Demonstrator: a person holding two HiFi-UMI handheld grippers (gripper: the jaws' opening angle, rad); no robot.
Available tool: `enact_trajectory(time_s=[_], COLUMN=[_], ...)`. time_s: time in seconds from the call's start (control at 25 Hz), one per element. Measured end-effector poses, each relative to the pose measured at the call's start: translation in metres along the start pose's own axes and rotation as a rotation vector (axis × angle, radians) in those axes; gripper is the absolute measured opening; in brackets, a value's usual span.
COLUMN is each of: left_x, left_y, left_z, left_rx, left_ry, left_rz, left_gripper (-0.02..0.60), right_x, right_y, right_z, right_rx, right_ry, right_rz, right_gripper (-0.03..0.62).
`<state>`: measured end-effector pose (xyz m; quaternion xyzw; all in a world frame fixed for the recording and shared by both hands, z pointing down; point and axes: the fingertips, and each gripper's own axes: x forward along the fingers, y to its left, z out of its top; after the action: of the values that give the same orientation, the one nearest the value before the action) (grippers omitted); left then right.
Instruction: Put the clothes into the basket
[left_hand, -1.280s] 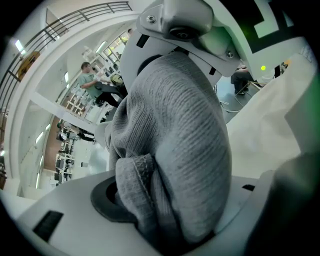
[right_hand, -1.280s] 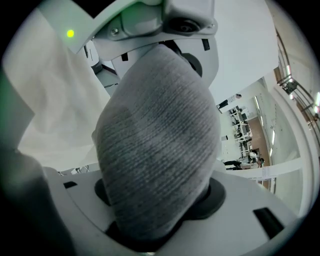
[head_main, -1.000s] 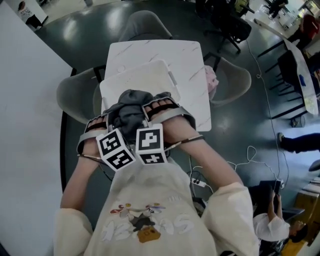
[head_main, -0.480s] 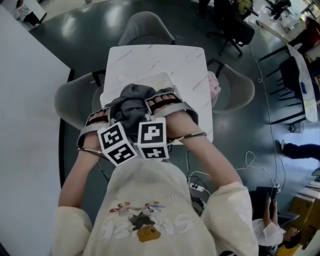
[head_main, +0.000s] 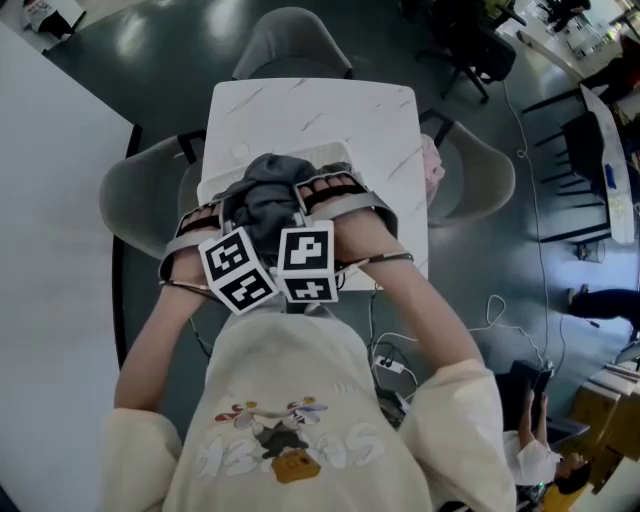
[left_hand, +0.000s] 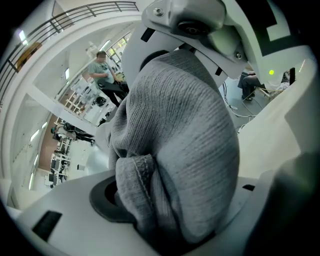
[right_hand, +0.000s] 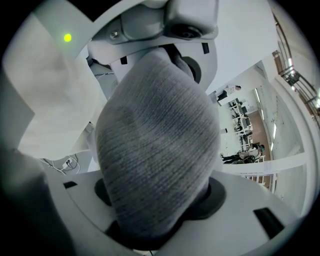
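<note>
Firstly, head view. A white marble-patterned surface (head_main: 310, 110) occupies the upper centre of the frame, with grey chairs (head_main: 292, 40) around it and a pink item (head_main: 428, 165) at its right edge. A white basket (head_main: 335, 153) sits on the near part of the surface, only its rim and a corner showing. A grey garment (head_main: 265, 195) is bunched over the basket at centre frame. Whether it touches the basket floor cannot be told. The left gripper (head_main: 205, 222) is at the garment's left side and the right gripper (head_main: 330, 195) at its right side, their marker cubes side by side just below. The person's cream sleeves and printed sweatshirt (head_main: 285, 440) fill the lower frame.

Secondly, left gripper view. Grey ribbed knit fills the centre, a stitched hem folded at lower left. The jaws are pinching this fabric, which bulges out between the pads at the bottom of the frame. The other gripper's white body sits at the top. A person (left_hand: 102, 65) stands in the upper left background.

Thirdly, right gripper view. The same knit fills the centre as a rounded bulge. The jaws are clamped on it at the bottom, dark pads showing either side. Office furniture shows at far right.
</note>
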<state>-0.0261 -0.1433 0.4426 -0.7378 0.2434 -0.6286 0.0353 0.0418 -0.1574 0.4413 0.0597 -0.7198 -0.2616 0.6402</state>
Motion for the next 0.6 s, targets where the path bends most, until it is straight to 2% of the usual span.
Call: enact_trajectory(time_s=[0.6], left_x=[0.074], left_y=[-0.001], left_z=[0.004], left_rx=[-0.016], left_ry=[0.002], left_rz=[-0.1], left_gripper=[0.285], right_x=[0.07], right_y=[0.012], right_z=[-0.022], right_rx=[0.059], right_ry=[0.014], right_rz=[0.112], right_gripper=[0.262])
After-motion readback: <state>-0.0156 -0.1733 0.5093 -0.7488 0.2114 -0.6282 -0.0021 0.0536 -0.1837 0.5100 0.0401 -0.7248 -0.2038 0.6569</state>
